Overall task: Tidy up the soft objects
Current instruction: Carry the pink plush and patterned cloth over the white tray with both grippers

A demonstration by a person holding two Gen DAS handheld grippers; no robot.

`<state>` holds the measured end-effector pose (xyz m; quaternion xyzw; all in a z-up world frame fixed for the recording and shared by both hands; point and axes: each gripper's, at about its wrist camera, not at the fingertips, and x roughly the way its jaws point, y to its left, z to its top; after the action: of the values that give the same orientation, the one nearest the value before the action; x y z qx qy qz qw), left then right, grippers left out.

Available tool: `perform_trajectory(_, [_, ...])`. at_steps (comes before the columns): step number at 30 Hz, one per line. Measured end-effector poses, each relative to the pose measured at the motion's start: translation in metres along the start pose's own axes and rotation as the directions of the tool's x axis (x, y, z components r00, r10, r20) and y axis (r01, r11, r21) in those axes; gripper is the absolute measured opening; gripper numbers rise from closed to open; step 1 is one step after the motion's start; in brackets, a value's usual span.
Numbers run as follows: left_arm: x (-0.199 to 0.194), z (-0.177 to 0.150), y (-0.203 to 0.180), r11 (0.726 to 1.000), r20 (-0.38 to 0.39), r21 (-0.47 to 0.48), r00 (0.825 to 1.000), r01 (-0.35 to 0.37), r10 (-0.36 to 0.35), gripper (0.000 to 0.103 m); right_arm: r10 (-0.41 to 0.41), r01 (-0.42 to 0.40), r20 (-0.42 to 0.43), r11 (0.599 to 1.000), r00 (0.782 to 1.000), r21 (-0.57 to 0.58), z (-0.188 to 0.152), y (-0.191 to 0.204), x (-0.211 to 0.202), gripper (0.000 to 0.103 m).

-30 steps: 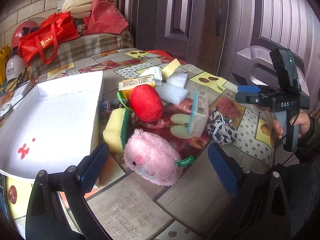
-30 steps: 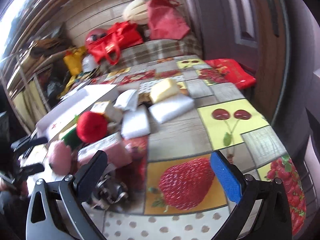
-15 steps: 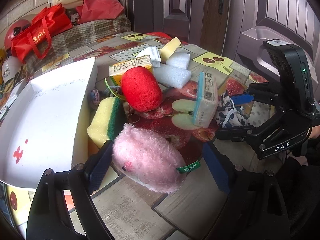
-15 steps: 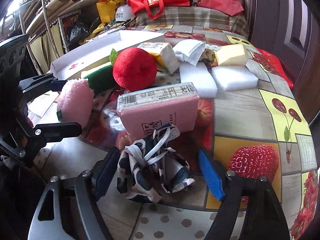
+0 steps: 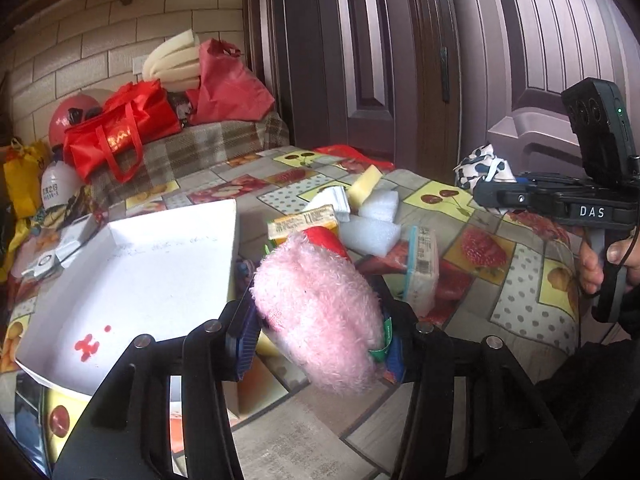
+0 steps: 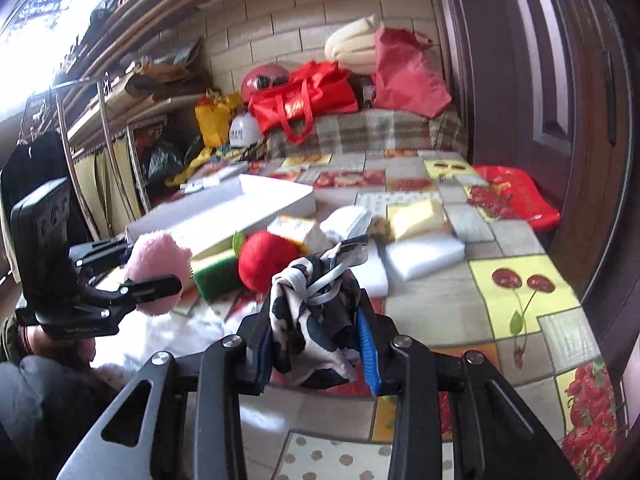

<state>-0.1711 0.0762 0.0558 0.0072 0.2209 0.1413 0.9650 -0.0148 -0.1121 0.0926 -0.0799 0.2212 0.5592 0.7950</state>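
Observation:
My left gripper is shut on a pink plush toy and holds it above the table, beside the open white box. My right gripper is shut on a black-and-white spotted cloth pouch, lifted off the table; the pouch also shows in the left wrist view. The pink plush shows in the right wrist view at the left. A red plush apple, a yellow-green sponge and white foam blocks lie on the table.
A tissue pack stands on edge mid-table. A yellow carton and a yellow sponge lie further back. Red bags sit on a checked bench behind. A dark door stands at the right.
Both grippers closed on their objects and lifted: the left raised the pink plush off the table, the right raised the spotted pouch.

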Motion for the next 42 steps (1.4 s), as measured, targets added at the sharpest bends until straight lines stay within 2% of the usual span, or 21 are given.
perform_trajectory(3, [0.0,-0.004,0.013,0.998,0.019,-0.023,0.998,-0.056,0.056,0.05,-0.024,0.022,0.109,1.0,0.994,0.02,0.008,0.005,-0.003,0.035])
perform_trajectory(5, [0.001,-0.005,0.023,0.996,0.013,-0.061,0.998,-0.059,0.06,0.05,-0.062,0.06,0.146,0.998,0.987,0.015,0.007,0.01,0.004,0.035])
perform_trajectory(8, [-0.001,-0.007,0.029,0.994,0.026,-0.092,0.998,-0.06,0.063,0.05,-0.095,0.094,0.136,0.995,0.986,0.021,0.003,0.013,0.022,0.035])
perform_trajectory(9, [-0.003,-0.007,0.03,0.993,0.033,-0.098,0.997,-0.062,0.066,0.05,-0.096,0.093,0.106,0.995,0.99,0.033,0.004,0.012,0.028,0.035])
perform_trajectory(11, [-0.008,-0.007,0.034,0.991,0.061,-0.112,0.995,-0.071,0.078,0.05,-0.073,0.065,0.122,0.996,0.99,0.066,0.006,0.009,0.027,0.035])
perform_trajectory(14, [-0.015,0.001,0.049,0.984,0.097,-0.127,0.986,-0.124,0.136,0.05,-0.077,0.073,0.11,0.996,0.991,0.044,0.005,0.013,0.029,0.035])
perform_trajectory(16, [-0.02,0.01,0.07,0.968,0.108,-0.181,0.974,-0.176,0.197,0.05,-0.079,0.075,0.108,0.997,0.991,0.034,0.005,0.015,0.029,0.035])
perform_trajectory(17, [-0.02,0.015,0.083,0.956,0.094,-0.213,0.969,-0.204,0.228,0.051,-0.078,0.075,0.107,0.997,0.991,0.034,0.005,0.015,0.029,0.035])
perform_trajectory(19, [-0.01,0.021,0.112,0.926,0.005,-0.27,0.961,-0.264,0.275,0.051,-0.078,0.074,0.106,0.996,0.991,0.042,0.004,0.014,0.029,0.036])
perform_trajectory(21, [0.009,0.02,0.132,0.91,-0.096,-0.29,0.955,-0.297,0.281,0.051,-0.075,0.07,0.099,0.996,0.992,0.057,0.004,0.01,0.03,0.036])
perform_trajectory(24, [0.043,0.012,0.131,0.922,-0.229,-0.236,0.94,-0.306,0.254,0.051,-0.067,0.061,0.093,0.996,0.993,0.069,0.003,0.008,0.03,0.036])
perform_trajectory(27, [0.074,-0.001,0.107,0.945,-0.312,-0.159,0.923,-0.285,0.226,0.051,-0.063,0.057,0.089,0.996,0.994,0.067,0.003,0.008,0.03,0.036])
perform_trajectory(29, [0.088,-0.008,0.093,0.958,-0.331,-0.155,0.926,-0.243,0.181,0.051,-0.06,0.055,0.088,0.996,0.994,0.065,0.003,0.008,0.03,0.037])
perform_trajectory(33, [0.093,-0.005,0.079,0.967,-0.304,-0.177,0.944,-0.186,0.126,0.051,-0.058,0.052,0.083,0.996,0.995,0.068,0.003,0.007,0.031,0.037])
perform_trajectory(35, [0.088,-0.002,0.073,0.97,-0.271,-0.166,0.954,-0.176,0.127,0.051,-0.057,0.051,0.081,0.996,0.995,0.072,0.004,0.007,0.032,0.037])
perform_trajectory(39, [0.062,0.008,0.079,0.958,-0.164,-0.225,0.976,-0.178,0.143,0.051,-0.064,0.057,0.085,0.995,0.994,0.083,0.003,0.006,0.031,0.037])
perform_trajectory(42, [0.04,0.01,0.089,0.943,-0.083,-0.263,0.979,-0.204,0.188,0.051,-0.077,0.07,0.089,0.994,0.993,0.08,0.002,0.008,0.03,0.037])
